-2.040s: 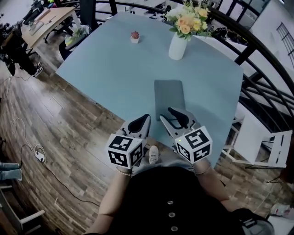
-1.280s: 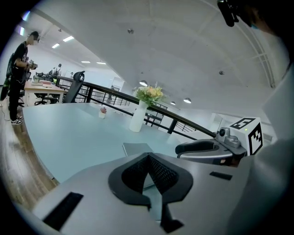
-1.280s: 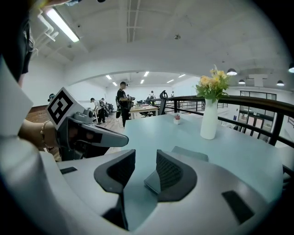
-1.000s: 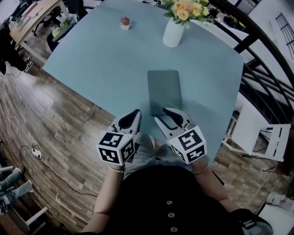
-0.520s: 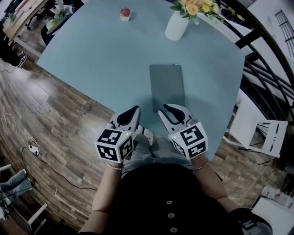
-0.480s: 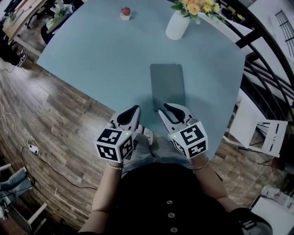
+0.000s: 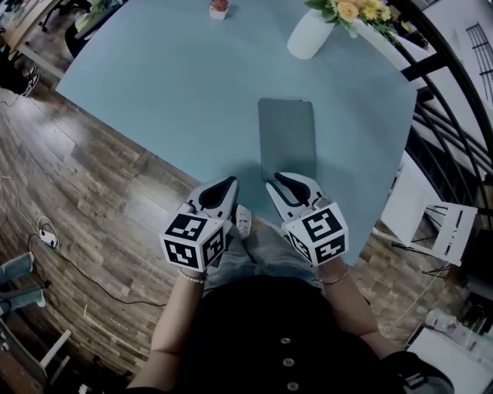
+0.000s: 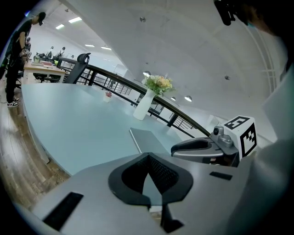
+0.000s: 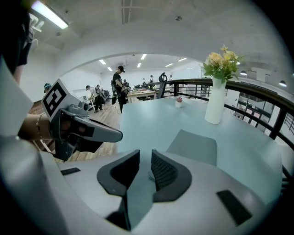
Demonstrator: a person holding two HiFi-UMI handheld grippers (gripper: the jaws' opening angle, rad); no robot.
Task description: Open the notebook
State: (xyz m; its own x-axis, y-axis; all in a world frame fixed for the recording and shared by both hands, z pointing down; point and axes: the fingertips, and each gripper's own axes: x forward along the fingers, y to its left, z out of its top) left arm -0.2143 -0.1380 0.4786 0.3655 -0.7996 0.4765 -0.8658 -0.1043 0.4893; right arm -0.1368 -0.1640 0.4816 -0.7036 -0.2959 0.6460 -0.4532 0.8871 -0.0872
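A closed grey notebook (image 7: 286, 138) lies flat on the teal table (image 7: 169, 92), its short edge toward me. It also shows in the left gripper view (image 8: 149, 137) and the right gripper view (image 9: 193, 146). My right gripper (image 7: 279, 181) hovers at the notebook's near edge. Its jaws have just been closing and now stand a narrow gap apart (image 9: 145, 160) with nothing between them. My left gripper (image 7: 229, 183) is to the left of the notebook, over the table's front edge. Its fingertips meet (image 8: 146, 156) and hold nothing.
A white vase with flowers (image 7: 312, 31) and a small potted plant (image 7: 219, 8) stand at the table's far side. A dark railing (image 7: 454, 85) and a white chair (image 7: 431, 215) are on the right. Wooden floor (image 7: 85, 185) lies to the left.
Both grippers have sunk slightly toward the table's front edge. The right jaws have narrowed from a wide gap to a slim one. The notebook has not moved.
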